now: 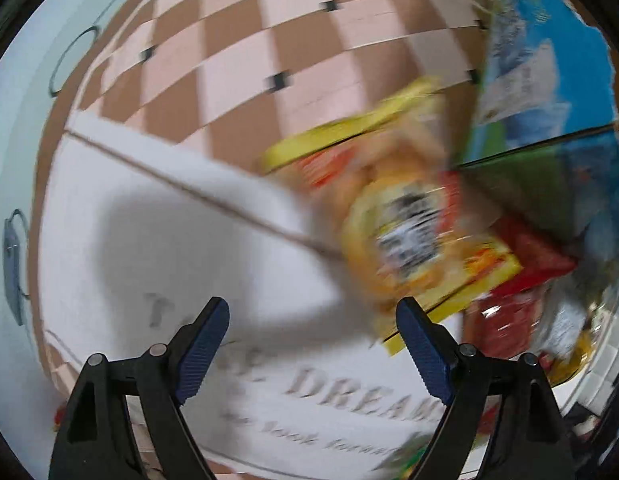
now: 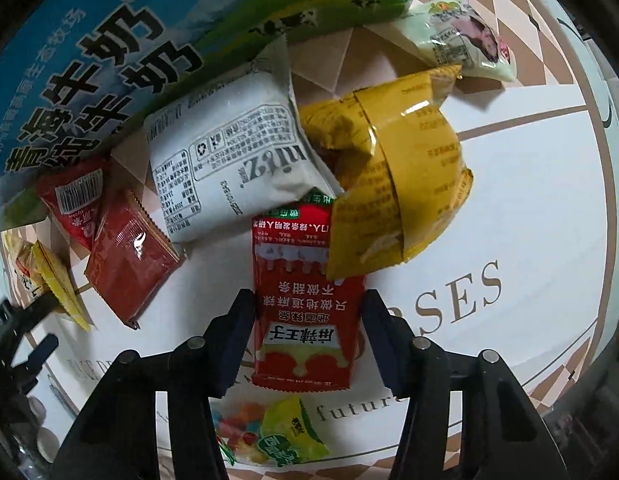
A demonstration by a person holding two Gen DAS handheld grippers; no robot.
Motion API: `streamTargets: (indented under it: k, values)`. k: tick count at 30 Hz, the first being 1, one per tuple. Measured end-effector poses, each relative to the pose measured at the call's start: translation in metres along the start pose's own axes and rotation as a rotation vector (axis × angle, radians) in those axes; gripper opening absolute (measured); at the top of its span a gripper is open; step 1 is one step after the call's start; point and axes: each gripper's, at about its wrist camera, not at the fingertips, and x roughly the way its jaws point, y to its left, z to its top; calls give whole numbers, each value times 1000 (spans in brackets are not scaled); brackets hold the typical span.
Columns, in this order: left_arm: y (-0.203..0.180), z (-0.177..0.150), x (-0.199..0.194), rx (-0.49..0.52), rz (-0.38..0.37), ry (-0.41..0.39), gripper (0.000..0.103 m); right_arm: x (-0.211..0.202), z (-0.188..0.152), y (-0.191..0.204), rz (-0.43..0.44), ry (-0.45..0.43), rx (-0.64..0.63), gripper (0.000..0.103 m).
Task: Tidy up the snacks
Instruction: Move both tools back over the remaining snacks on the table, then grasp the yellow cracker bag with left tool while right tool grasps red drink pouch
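In the right wrist view my right gripper (image 2: 307, 312) stands around a red spicy-strip packet (image 2: 305, 312), fingers at both its sides, open. A yellow bag (image 2: 397, 184) lies over the packet's top right. A white packet (image 2: 225, 156), two small red packets (image 2: 129, 256) and a pale green packet (image 2: 461, 36) lie nearby. In the left wrist view my left gripper (image 1: 311, 340) is open and empty. A blurred yellow-orange snack bag (image 1: 401, 216) is just beyond its right finger, apart from it.
A blue and green milk carton box (image 2: 109, 56) stands at the back left; it also shows in the left wrist view (image 1: 549, 92). Snacks lie on a white lettered mat (image 2: 509, 220) over a checkered tablecloth (image 1: 269, 40). A green-yellow candy bag (image 2: 277, 432) lies under my right gripper.
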Motion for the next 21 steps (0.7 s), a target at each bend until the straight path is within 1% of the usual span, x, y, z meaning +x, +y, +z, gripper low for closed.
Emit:
streamTargets:
  k: [2, 3, 4, 5, 6, 7, 10, 12, 13, 14, 15, 16, 17, 18, 19, 20, 21]
  values:
    - [17, -2, -3, -28, -12, 8, 85, 1, 0, -3, 4, 5, -6, 58]
    - [26, -1, -7, -61, -36, 10, 85, 1, -2, -2, 7, 8, -7, 58]
    - [36, 1, -15, -111, -84, 7, 85, 1, -2, -4, 13, 10, -3, 58]
    - [41, 2, -19, -138, -114, -1, 85, 1, -2, -6, 23, 10, 2, 58]
    - [45, 6, -26, -174, -155, -16, 85, 1, 1, -16, 28, 10, 5, 58]
    - [44, 11, -33, -205, -189, -37, 85, 0, 2, -19, 31, 8, 9, 59]
    - [27, 27, -42, -235, -230, -80, 85, -1, 1, -24, 34, 3, 20, 60]
    - [9, 37, -41, -237, -229, -93, 85, 0, 2, -22, 27, 2, 18, 60]
    - [1, 43, -39, -227, -213, -105, 85, 1, 2, -21, 24, 1, 17, 60]
    - [-11, 40, -39, -217, -190, -117, 85, 1, 2, -21, 19, 0, 15, 60]
    - [-18, 43, -36, -196, -152, -135, 85, -3, 1, -13, 15, 0, 15, 60]
    - [-23, 44, -34, -180, -133, -148, 86, -3, 1, -13, 11, 0, 15, 60]
    - [-25, 44, -34, -175, -134, -161, 86, -2, 1, -14, 7, 1, 14, 60]
    - [-25, 43, -34, -172, -125, -174, 87, -3, 1, -14, 2, 2, 13, 60]
    - [-27, 41, -33, -153, -95, -172, 87, -4, 1, -14, -1, 4, 12, 60]
    - [-32, 31, -31, -141, -72, -167, 87, -3, 1, -13, -5, 5, 10, 60]
    - [-32, 24, -25, -138, -67, -158, 87, -3, 2, -12, -5, 3, 10, 60]
